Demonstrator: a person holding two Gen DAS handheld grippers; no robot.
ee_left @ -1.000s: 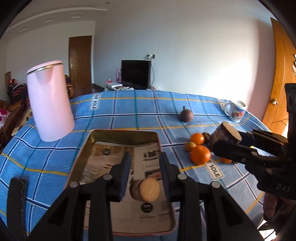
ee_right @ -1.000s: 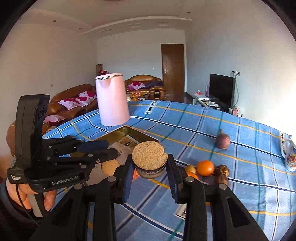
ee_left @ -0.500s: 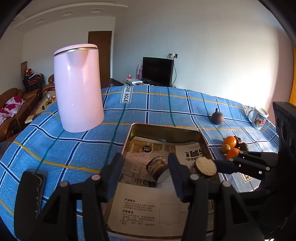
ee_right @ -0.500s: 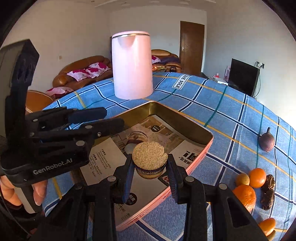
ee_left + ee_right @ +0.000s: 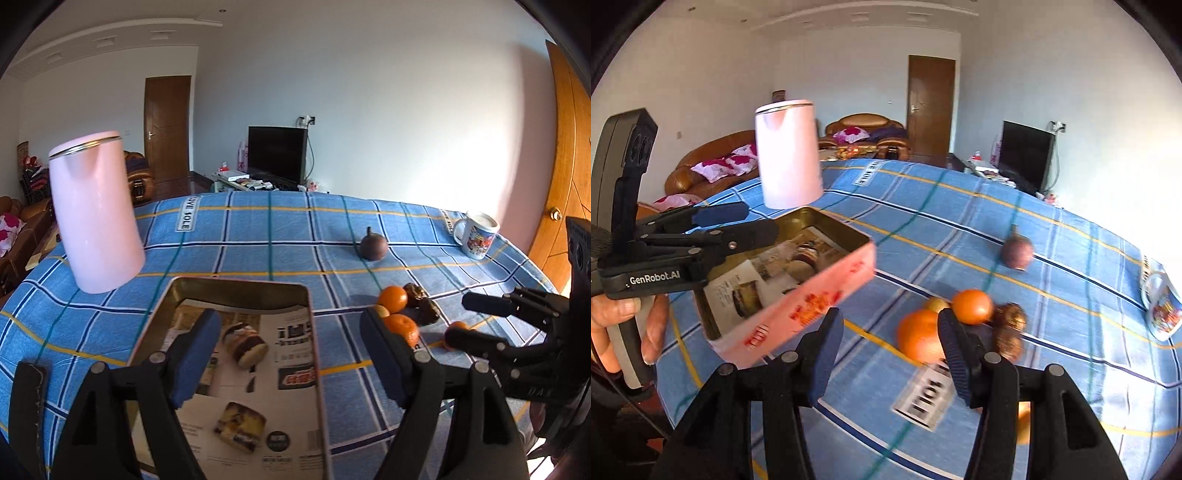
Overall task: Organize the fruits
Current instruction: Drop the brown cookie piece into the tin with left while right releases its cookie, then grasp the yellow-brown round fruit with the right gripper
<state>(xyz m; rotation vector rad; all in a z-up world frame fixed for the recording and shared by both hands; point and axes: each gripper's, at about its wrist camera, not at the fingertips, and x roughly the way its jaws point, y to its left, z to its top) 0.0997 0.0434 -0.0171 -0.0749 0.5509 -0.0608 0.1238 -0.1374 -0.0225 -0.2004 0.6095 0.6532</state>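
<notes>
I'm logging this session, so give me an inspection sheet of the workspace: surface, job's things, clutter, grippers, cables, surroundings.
Surface: table under a blue checked cloth.
Job's things: tin lined with printed paper, two cork-like pieces inside; oranges beside dark fruits on the cloth; a brown fruit apart, farther back.
Clutter: pink kettle, mug.
Grippers: left gripper over the tin, jaws opening, nothing between them; right gripper near the oranges, jaws opening, nothing between them.
Cables: one hangs behind the TV.
Surroundings: doors, sofas, white walls.
</notes>
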